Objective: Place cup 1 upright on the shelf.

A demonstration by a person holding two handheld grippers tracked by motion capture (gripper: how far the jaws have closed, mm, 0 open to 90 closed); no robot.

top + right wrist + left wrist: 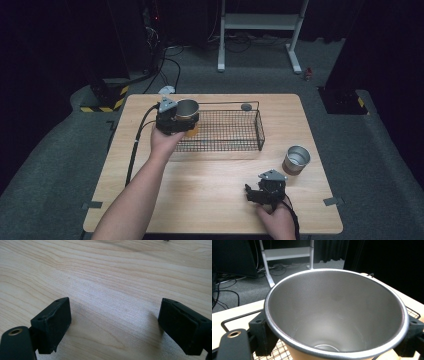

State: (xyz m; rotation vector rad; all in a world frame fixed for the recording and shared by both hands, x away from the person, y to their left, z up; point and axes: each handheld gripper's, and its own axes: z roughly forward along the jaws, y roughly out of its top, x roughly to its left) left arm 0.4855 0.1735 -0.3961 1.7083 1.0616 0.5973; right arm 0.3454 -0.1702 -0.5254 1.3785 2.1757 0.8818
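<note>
One cup: clamped by left gripper, upper left, over basket edge
Other cup: waiting, right
Right gripper: wide open, empty

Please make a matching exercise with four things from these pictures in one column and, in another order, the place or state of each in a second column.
1. left gripper
2. right gripper
3. free cup
4. basket

a. stands alone at the table's right side
b. open over bare wood
c. wire, at the table's far middle
d. shut on a cup

Pairs: 1-d, 2-b, 3-a, 4-c
</note>
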